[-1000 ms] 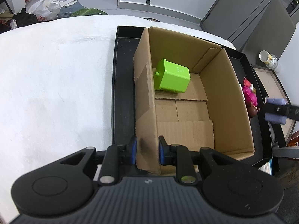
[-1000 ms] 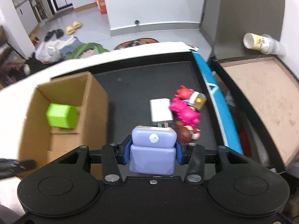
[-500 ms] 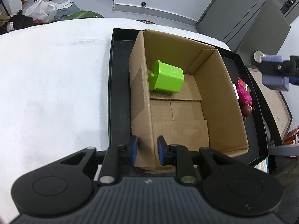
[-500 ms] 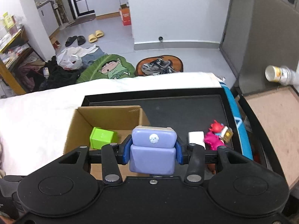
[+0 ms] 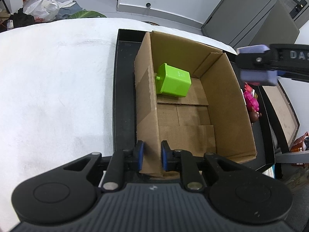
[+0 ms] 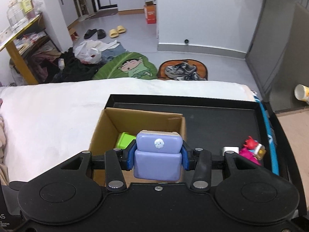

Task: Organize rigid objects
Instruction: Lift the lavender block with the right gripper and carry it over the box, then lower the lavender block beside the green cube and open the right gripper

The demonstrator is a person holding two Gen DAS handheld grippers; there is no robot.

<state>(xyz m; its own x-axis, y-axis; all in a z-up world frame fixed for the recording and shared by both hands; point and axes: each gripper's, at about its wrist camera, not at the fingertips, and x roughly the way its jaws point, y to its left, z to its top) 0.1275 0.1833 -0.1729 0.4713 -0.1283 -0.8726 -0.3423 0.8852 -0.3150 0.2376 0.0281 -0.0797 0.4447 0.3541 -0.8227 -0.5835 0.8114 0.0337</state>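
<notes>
An open cardboard box [image 5: 227, 106] [image 6: 108, 127] stands in a black tray [image 5: 123, 89] [image 6: 222, 119] on the white bed. A lime-green block [image 5: 172, 81] [image 6: 125, 140] lies inside at its far end. My left gripper [image 5: 151, 157] is shut on the box's near-left wall. A lavender box-shaped object [image 6: 158, 156] [image 5: 256, 75] is clamped in my right gripper [image 6: 158, 157] [image 5: 256, 61], which hangs above the box's right rim. A white charger [image 6: 230, 149], pink and red figurines [image 6: 251, 150] [image 5: 250, 100] and a brown figure [image 5: 255, 116] lie on the tray right of the box.
The white bedcover [image 5: 54, 89] spreads to the left of the tray. A brown board [image 5: 280, 108] and a paper cup [image 6: 301, 92] sit to the right. Shoes [image 6: 183, 70], bags and mats lie on the floor beyond the bed.
My right gripper has carried the lavender object from over the tray's figurines leftwards to above the box. The left gripper stayed clamped on the box wall.
</notes>
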